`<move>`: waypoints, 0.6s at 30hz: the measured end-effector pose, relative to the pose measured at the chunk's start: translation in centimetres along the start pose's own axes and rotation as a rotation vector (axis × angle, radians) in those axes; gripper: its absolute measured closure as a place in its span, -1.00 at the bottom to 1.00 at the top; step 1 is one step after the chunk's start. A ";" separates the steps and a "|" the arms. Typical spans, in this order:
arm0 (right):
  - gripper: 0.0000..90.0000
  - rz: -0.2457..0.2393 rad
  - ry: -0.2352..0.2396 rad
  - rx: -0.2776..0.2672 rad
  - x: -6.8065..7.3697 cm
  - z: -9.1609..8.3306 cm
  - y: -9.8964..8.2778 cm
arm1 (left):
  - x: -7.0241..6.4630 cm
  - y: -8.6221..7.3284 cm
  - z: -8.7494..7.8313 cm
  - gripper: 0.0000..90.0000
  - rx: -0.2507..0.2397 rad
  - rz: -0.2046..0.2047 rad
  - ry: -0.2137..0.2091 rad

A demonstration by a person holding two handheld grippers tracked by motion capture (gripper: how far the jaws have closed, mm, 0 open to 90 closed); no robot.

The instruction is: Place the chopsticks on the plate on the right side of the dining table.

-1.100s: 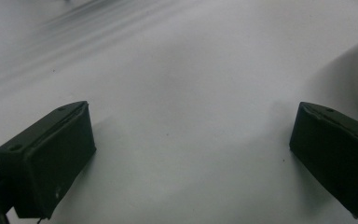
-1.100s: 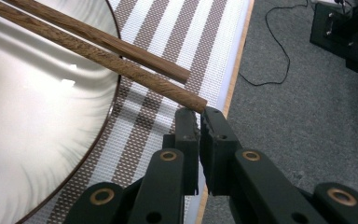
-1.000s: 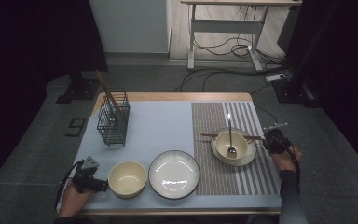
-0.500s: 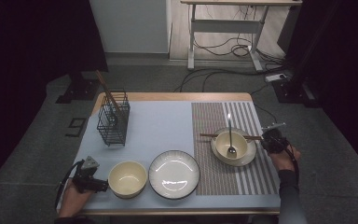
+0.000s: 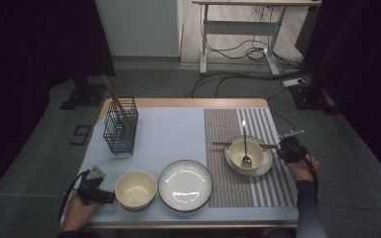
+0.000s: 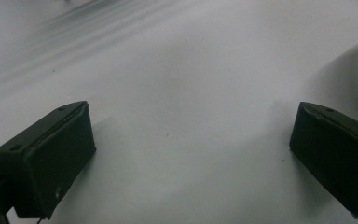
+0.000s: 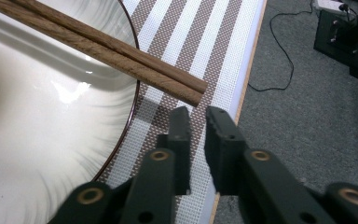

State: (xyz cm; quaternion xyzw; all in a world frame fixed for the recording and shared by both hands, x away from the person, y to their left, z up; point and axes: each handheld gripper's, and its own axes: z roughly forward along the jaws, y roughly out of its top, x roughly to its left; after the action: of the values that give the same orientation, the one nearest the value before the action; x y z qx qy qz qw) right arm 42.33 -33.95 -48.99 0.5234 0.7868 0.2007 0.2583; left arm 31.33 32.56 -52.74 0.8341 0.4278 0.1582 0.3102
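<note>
plainly brown wooden chopsticks (image 7: 121, 56), paired, straight-grained

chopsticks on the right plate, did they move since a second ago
No. The chopsticks lie across the plate behind the bowl, as before; right gripper just short of their tips.

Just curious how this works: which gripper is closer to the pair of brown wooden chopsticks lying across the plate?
Right. The right gripper sits just short of the wooden chopsticks' ends; the left gripper is across the table, beside the empty cream bowl.

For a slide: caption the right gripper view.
Right gripper, jaws slightly parted, just short of wooden chopsticks resting across a white plate.
</note>
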 end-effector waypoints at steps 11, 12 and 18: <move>0.56 0.020 -0.031 -0.009 0.0 0.3 0.5 | 0.0 0.0 0.0 -1.00 0.000 0.000 0.000; 0.56 0.024 -0.030 -0.007 0.0 0.3 0.6 | 0.0 0.0 0.0 -1.00 0.000 0.000 0.000; 0.57 0.026 -0.027 -0.007 0.0 0.4 0.6 | 0.0 0.0 0.0 -1.00 0.000 0.000 0.000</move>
State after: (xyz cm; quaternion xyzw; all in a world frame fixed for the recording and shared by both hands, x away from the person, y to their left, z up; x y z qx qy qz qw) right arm 43.00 -33.73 -48.96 0.5354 0.7756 0.1995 0.2682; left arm 31.33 32.55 -52.74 0.8340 0.4279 0.1582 0.3103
